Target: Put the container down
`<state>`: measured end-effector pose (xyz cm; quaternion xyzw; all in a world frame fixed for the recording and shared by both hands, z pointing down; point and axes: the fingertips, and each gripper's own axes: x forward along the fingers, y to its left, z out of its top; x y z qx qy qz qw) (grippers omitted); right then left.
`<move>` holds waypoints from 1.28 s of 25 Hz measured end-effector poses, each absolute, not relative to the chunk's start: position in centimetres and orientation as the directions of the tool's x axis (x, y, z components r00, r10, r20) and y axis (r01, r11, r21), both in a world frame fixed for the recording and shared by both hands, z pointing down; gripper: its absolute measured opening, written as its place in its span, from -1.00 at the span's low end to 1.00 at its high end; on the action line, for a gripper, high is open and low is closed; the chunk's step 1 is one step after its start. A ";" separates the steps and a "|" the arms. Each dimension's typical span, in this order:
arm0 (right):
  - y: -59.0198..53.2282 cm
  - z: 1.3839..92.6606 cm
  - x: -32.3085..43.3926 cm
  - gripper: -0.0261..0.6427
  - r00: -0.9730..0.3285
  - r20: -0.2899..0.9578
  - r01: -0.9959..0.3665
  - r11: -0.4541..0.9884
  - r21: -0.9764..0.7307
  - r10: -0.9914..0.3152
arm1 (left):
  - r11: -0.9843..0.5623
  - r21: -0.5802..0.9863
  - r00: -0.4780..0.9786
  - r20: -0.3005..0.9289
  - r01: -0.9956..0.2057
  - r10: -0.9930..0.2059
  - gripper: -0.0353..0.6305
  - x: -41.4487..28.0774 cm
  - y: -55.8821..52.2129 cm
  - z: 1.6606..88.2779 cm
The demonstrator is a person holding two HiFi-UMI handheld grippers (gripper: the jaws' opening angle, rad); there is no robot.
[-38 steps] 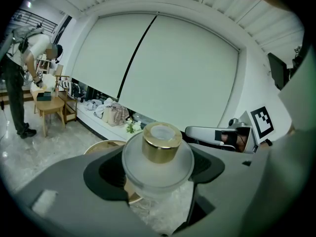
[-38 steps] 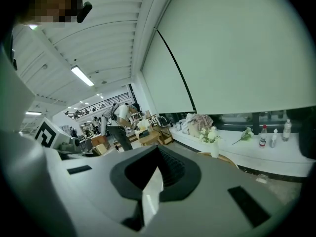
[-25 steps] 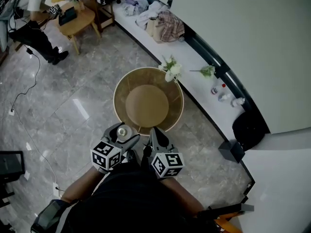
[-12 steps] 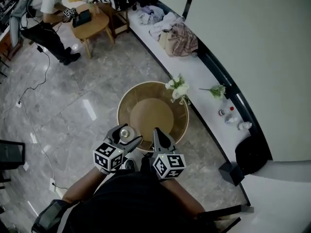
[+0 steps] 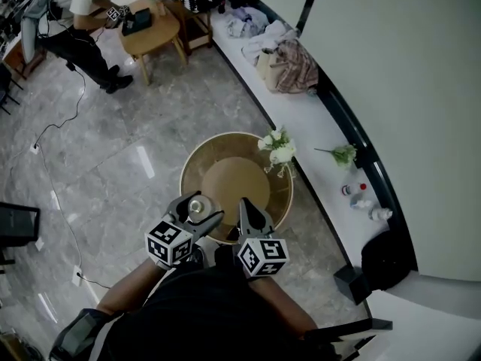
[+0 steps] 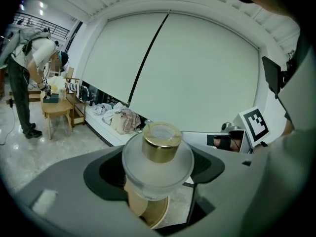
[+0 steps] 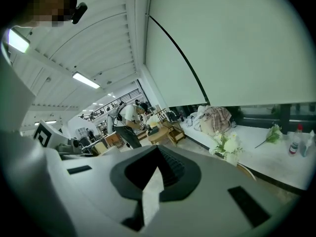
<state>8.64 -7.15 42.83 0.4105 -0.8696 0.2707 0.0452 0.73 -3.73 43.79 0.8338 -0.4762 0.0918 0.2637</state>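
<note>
Over the round desk's [image 5: 279,195] near edge, the left gripper [image 5: 198,213] holds the gold-capped container [image 6: 158,158] in its fingers; the right gripper [image 5: 246,204] has its fingers pressed together.

Words, numbers: none can be read;
Left gripper [image 5: 197,210]: cube has black and white squares, no letters;
Right gripper [image 5: 244,204]: cube the same;
Container [image 6: 157,157]: plain;
Bottles [image 5: 362,200] right of the round table [image 5: 197,164]: print too small

We are in a big open workroom: polished stone floor [image 5: 113,168], ceiling strip lights [image 7: 85,79], a long white ledge [image 5: 312,126] strewn with clothes [image 5: 289,55] and bottles [image 5: 361,198], low wooden tables [image 5: 161,30], and a person [image 5: 71,21] bent over one far off.
</note>
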 end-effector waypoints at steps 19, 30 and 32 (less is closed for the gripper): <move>-14.4 47.5 7.8 -0.92 -0.671 0.349 -0.735 0.528 -0.425 -0.654 | -0.276 0.210 0.346 0.493 -0.938 -0.798 0.17 -4.1 -10.9 47.0; -19.8 53.4 6.7 -0.92 -0.589 0.402 -0.808 0.507 -0.299 -0.701 | -0.333 0.110 0.337 0.537 -0.937 -0.773 0.17 -6.5 -16.9 54.9; -20.4 54.8 6.4 -0.92 -0.577 0.416 -0.817 0.504 -0.281 -0.703 | -0.342 0.103 0.341 0.544 -0.934 -0.766 0.17 -6.8 -17.8 56.7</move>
